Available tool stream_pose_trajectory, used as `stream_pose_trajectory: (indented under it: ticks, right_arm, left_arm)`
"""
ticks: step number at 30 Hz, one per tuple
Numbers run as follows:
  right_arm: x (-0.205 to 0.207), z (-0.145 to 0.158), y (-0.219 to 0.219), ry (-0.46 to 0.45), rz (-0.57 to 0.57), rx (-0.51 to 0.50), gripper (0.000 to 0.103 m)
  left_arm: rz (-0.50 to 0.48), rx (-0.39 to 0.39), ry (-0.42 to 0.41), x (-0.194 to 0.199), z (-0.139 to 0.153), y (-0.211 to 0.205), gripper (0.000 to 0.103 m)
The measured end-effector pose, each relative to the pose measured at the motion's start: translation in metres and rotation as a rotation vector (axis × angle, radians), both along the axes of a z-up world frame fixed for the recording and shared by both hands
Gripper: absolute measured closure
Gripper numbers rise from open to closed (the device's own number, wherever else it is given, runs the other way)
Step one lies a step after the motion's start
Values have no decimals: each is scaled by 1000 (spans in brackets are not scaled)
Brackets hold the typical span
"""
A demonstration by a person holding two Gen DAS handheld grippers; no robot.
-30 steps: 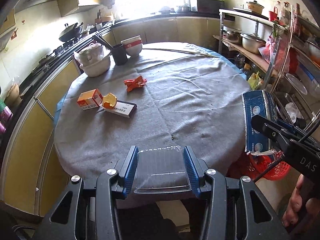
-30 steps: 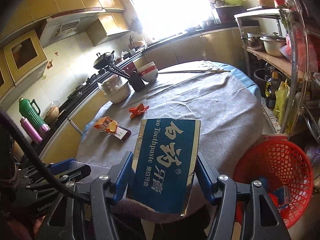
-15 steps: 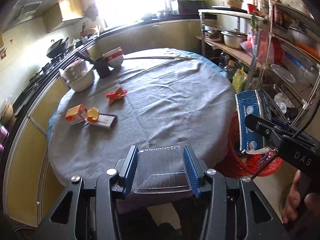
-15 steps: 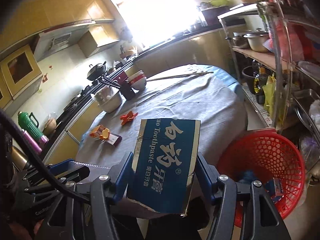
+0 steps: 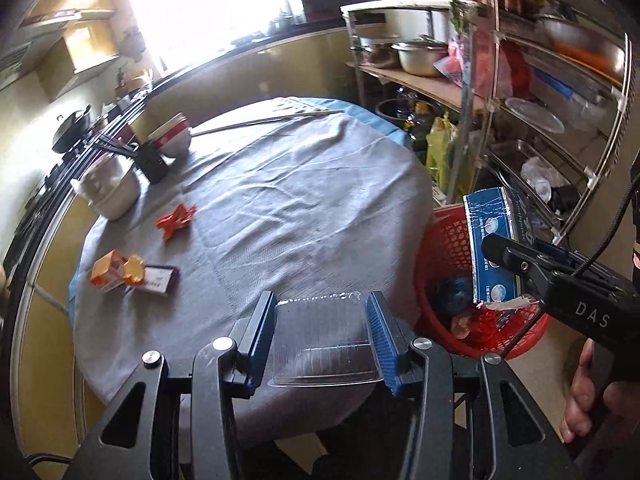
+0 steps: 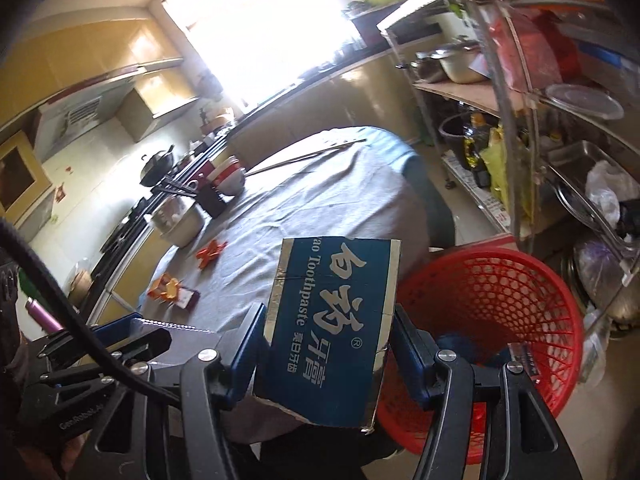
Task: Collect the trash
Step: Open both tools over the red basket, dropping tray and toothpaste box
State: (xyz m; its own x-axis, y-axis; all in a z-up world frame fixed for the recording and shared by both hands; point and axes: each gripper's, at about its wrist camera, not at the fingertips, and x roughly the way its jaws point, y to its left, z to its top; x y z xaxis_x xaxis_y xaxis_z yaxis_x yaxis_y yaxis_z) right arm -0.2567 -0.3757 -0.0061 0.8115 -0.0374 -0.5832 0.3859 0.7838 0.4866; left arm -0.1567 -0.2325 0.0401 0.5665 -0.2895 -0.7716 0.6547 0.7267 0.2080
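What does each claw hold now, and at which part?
The left claw grips a clear plastic tray by its two sides. The right claw grips a blue toothpaste box across its side edges, near the lower end.

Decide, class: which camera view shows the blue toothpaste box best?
The right wrist view: the toothpaste box fills the centre, its lettering readable, clamped in the jaws. The left wrist view shows the box only side-on at the right, above the red basket.

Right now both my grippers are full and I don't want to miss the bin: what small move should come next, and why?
Probably ease the right gripper a bit further over the red basket and let go there. The toothpaste box it clamps hangs at the basket's near rim, not clearly above the opening. The left gripper holds the clear plastic tray over the table; that can follow.
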Motion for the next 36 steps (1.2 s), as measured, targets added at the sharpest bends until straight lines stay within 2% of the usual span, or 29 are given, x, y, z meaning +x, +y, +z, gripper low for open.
stream_pose_trajectory:
  ticks: [12,17,20,24,31,32,33,36]
  right_arm:
    - [-29,-42,-66,68,-157,102,39]
    - [-44,-67,-91,106,-218,177,38]
    - [-52,-77,-102,125,-251,204,38]
    - [-60,-80,-110,136,-279,212,37]
    - [-68,-83,-120,152,-301,260,36]
    - [-69,-84,-121,156,-303,272,36]
    - [-70,-85,-122,159,-308,283,35]
    - [-74,-87,-123,145,-309,316,34]
  left_arm:
    - [-124,45,33,-3,-18,-56,55]
    - [-216,26,71,-10,-29,-78,55]
    - [-262,7,123,-12,-37,-90,55]
    - [-332,-24,183,-16,-48,-106,55]
    - [-425,-61,214,-22,-53,-133,54]
    - [-428,-63,224,-20,-53,-136,51]
    - [-425,-66,232,-17,-53,-138,44]
    - [-402,-102,252,-8,-51,-135,39]
